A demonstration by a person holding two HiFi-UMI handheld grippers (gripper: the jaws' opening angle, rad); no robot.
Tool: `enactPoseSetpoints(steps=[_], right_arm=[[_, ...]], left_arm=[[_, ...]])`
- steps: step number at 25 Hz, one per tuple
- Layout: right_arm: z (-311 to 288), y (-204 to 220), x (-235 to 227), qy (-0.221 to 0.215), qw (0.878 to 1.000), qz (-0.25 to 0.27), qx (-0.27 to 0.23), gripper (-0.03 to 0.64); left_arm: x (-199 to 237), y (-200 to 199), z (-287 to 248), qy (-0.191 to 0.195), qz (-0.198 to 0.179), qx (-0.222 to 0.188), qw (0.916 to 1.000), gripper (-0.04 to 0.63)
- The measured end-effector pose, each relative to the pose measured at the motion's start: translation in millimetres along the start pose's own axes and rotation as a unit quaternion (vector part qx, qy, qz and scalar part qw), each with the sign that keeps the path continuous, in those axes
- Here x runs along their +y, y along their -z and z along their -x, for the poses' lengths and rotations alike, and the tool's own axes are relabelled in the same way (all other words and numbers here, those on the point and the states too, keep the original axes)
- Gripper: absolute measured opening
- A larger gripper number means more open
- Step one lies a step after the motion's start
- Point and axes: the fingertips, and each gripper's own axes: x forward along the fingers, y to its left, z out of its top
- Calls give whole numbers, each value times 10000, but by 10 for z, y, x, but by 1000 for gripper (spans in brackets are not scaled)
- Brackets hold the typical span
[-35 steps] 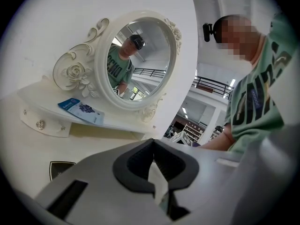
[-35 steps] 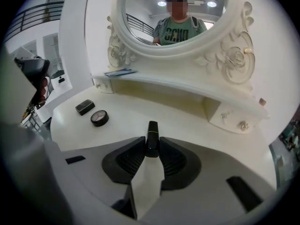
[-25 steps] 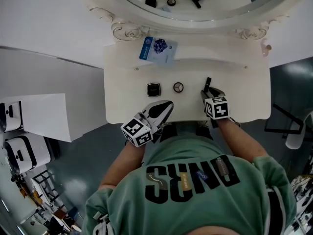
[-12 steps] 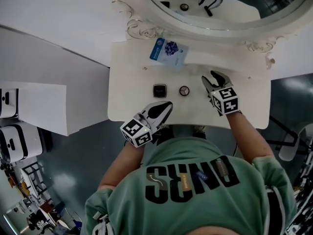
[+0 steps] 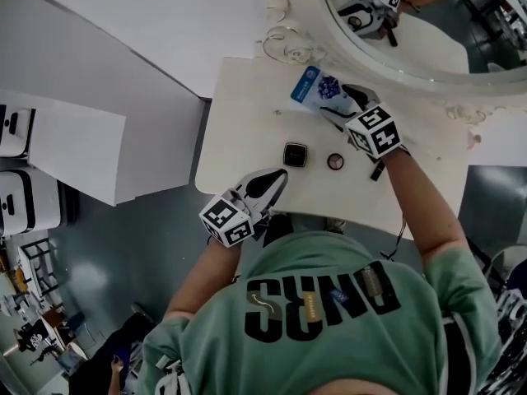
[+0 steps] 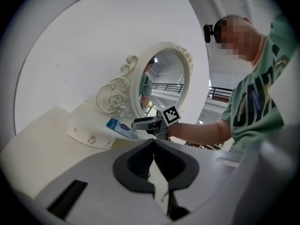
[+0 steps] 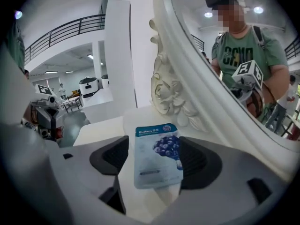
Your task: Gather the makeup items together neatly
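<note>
A blue face-mask sachet (image 5: 315, 88) lies flat at the back of the white vanity table (image 5: 247, 130), below the mirror. My right gripper (image 5: 342, 104) hangs over it. Its jaws have just been opening and stand wide, with the sachet (image 7: 157, 149) lying between them and the pads clear of it. A black square compact (image 5: 296, 155) and a small round compact (image 5: 335, 161) sit mid-table. A thin black stick (image 5: 377, 171) lies beside my right wrist. My left gripper (image 5: 268, 186) is shut and empty at the table's front edge.
An ornate oval mirror (image 5: 395, 48) with a carved white frame (image 7: 173, 93) rises just behind the sachet. The table drops off at its left and front edges to grey floor. White panels (image 5: 58, 155) stand at the left.
My right gripper has moved from the table's front right, away from the black stick, up and back over the sachet, and its jaws are wider. The left gripper stays by the front edge.
</note>
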Motion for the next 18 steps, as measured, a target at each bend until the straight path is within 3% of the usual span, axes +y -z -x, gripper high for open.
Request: enactPoseSetpoints(steps=[9, 13, 16, 18], right_arm=[[-656, 89, -58, -414, 9963, 180, 728, 362], [-689, 99, -78, -477, 9959, 127, 753, 368], [-682, 96, -82, -484, 9947, 157, 892, 349], [-662, 94, -77, -499, 9941, 177, 944, 292]], left_arm=[[381, -133, 258, -320, 156, -188, 9992, 9], [453, -152, 248, -329, 188, -185, 9991, 9], [449, -147, 196, -270, 216, -165, 9993, 9], [421, -149, 148, -208, 215, -146, 9994, 9]])
